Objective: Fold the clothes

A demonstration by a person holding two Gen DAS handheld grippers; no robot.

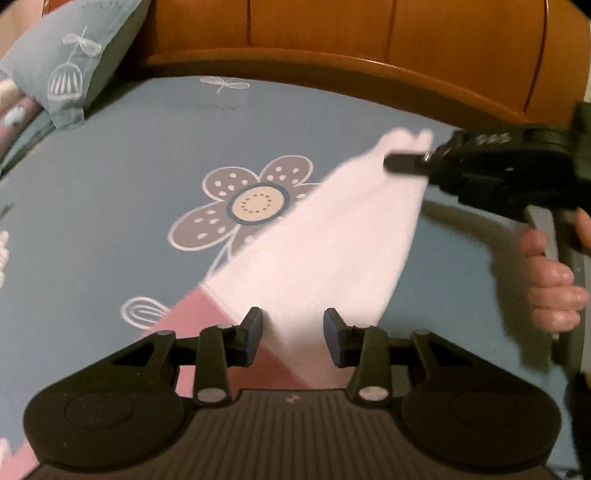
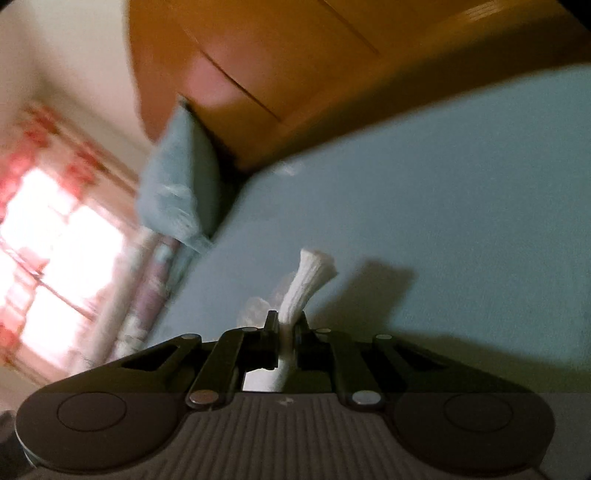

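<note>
**Colours and patterns on the bed**

White garment (image 1: 317, 240) with pink lower section. Blue-grey bedsheet (image 1: 110, 177) printed with white-outlined taupe flower (image 1: 243, 201), cream centre ringed dark blue. Matching blue-grey pillow (image 1: 62, 62) with white line motifs. Orange-brown wooden headboard (image 1: 332, 33). Black grippers, blue pads (image 1: 334, 341). Red-flowered curtain (image 2: 40, 147).
</note>
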